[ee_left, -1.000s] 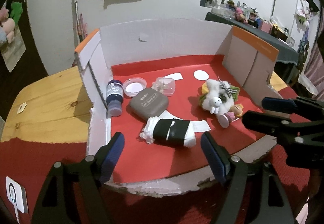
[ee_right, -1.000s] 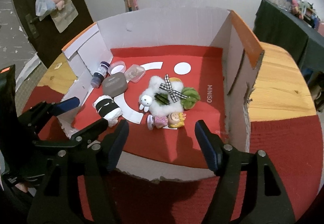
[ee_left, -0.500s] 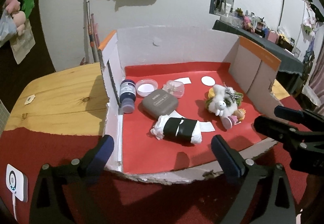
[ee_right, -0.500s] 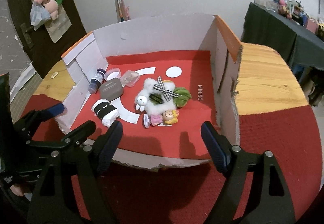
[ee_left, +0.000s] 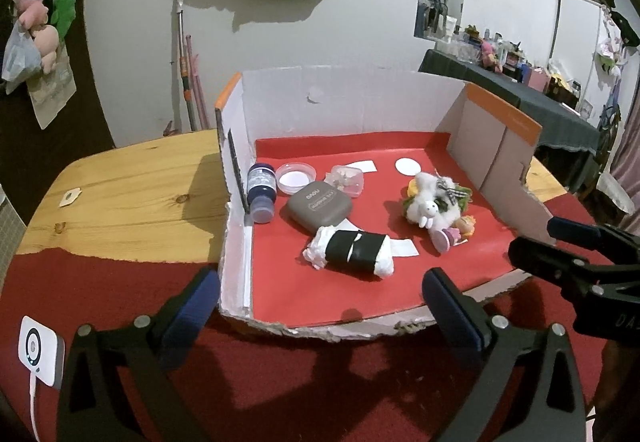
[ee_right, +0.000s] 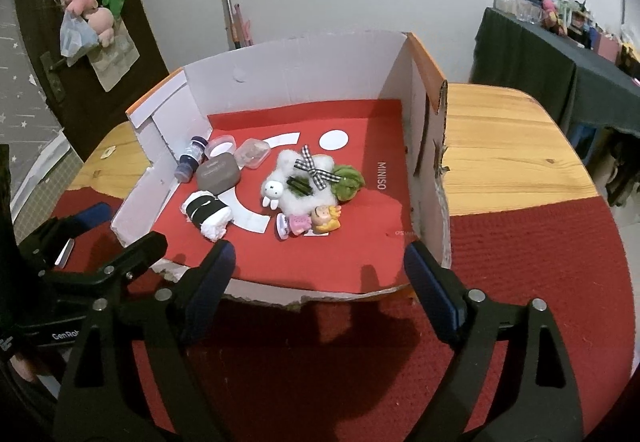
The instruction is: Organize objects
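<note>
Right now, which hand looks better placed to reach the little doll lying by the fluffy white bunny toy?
Probably the right. The right gripper, open and empty, has the small pink-and-yellow doll just ahead between its fingers. The left gripper, also open, faces the black-banded white cloth roll; the doll sits off to its right.

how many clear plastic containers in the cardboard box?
2, side by side near the back left: a round clear dish beside the dark blue bottle, and a squarish clear tub to its right. None looks hidden.

One bottle (ee_left: 262, 189), two clear tubs (ee_left: 296, 178).
</note>
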The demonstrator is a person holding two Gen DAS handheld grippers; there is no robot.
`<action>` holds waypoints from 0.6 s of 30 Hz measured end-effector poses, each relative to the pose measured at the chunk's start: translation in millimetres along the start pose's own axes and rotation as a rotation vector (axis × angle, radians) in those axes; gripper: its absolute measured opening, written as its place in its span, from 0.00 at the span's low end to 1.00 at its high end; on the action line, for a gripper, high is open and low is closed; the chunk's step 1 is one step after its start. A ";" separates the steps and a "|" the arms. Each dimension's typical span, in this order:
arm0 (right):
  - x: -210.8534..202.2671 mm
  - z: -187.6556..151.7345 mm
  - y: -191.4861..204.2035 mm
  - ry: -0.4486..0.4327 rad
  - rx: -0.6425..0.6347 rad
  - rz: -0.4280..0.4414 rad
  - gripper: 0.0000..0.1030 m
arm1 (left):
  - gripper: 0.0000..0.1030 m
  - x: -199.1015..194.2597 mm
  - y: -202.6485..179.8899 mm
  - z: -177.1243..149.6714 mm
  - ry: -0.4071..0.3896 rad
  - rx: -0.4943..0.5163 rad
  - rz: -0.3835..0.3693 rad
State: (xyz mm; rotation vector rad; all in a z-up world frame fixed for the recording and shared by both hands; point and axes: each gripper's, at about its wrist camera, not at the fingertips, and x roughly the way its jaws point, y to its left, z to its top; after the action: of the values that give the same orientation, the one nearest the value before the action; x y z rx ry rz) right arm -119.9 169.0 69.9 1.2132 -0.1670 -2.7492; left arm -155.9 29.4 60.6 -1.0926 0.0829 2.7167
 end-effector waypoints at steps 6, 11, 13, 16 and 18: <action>-5.4 -2.2 0.8 -0.008 0.003 0.002 0.84 | 1.00 -3.5 -1.1 -2.2 -0.004 -0.002 -0.009; -9.7 -5.1 1.4 -0.007 0.003 0.002 0.88 | 1.00 -8.4 -0.6 -4.3 -0.007 -0.012 -0.013; -10.7 -6.1 1.6 -0.006 0.004 0.002 0.88 | 1.00 -10.5 0.4 -4.6 -0.009 -0.018 -0.015; -12.5 -6.8 2.3 -0.007 0.004 0.002 0.88 | 1.00 -12.2 1.8 -4.9 -0.009 -0.024 -0.007; -14.2 -7.1 3.1 -0.009 0.002 0.001 0.88 | 1.00 -12.9 1.1 -5.0 -0.011 -0.020 0.011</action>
State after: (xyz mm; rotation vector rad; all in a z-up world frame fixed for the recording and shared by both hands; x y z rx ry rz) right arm -104.9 167.9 75.9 1.2017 -0.1704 -2.7546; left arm -143.7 25.4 65.8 -1.0860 0.0606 2.7391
